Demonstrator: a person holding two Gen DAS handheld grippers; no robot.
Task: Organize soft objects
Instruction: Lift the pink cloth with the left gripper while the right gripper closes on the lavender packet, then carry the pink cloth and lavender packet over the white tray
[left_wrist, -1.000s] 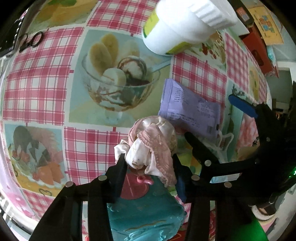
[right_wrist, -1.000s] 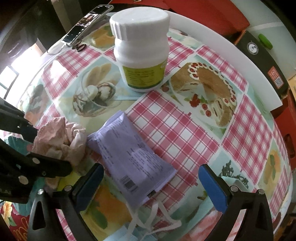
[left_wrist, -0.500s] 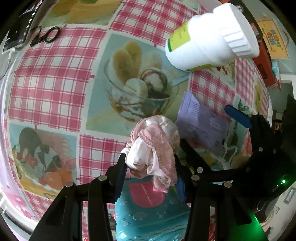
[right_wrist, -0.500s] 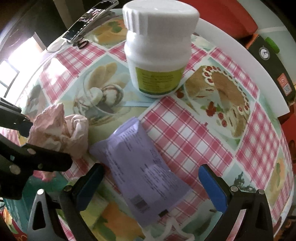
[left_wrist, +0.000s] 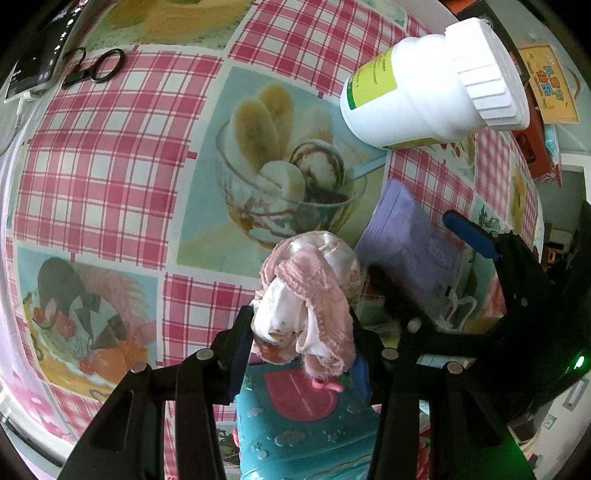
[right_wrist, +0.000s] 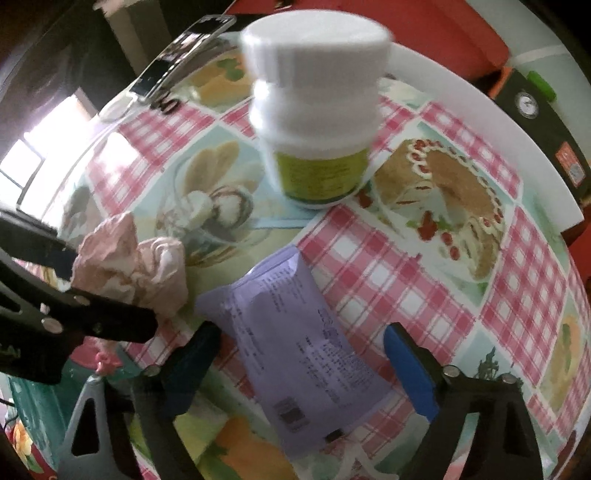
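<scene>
Your left gripper (left_wrist: 301, 325) is clamped on a bunched pink and white cloth (left_wrist: 308, 291). The cloth bulges out above both fingers, held clear of the tablecloth (left_wrist: 110, 147). Directly below it, nearest the camera, sits a teal case (left_wrist: 314, 424) with a pink heart panel. Looks like the drop spot, though the pictures don't confirm it.

Your right gripper (right_wrist: 299, 365) stands wide and has just been closing. The purple soft packet (right_wrist: 295, 350) lies between its jaws, flat on the cloth. Neither blue pad clearly presses on it yet; a strip of tablecloth shows between the right-hand pad and the packet's edge. View is motion-blurred, so contact on the left-hand pad is uncertain.

Key relation: the packet's long axis runs from near-right to far-left in the right wrist view, slanting across the jaw line rather than square to it. Your jaws straddle its nearer half, closing roughly across the short width. This hand is the nearer one; the left is occupied.

- Thin white strings (right_wrist: 354, 458) lie just at the packet's near end. Watch for snagging.
- Farther off: white lidded jar (right_wrist: 314, 110), upright, well apart from the packet.
- Far edge: scissors (left_wrist: 92, 68) and a phone (left_wrist: 40, 55), out of play.
</scene>
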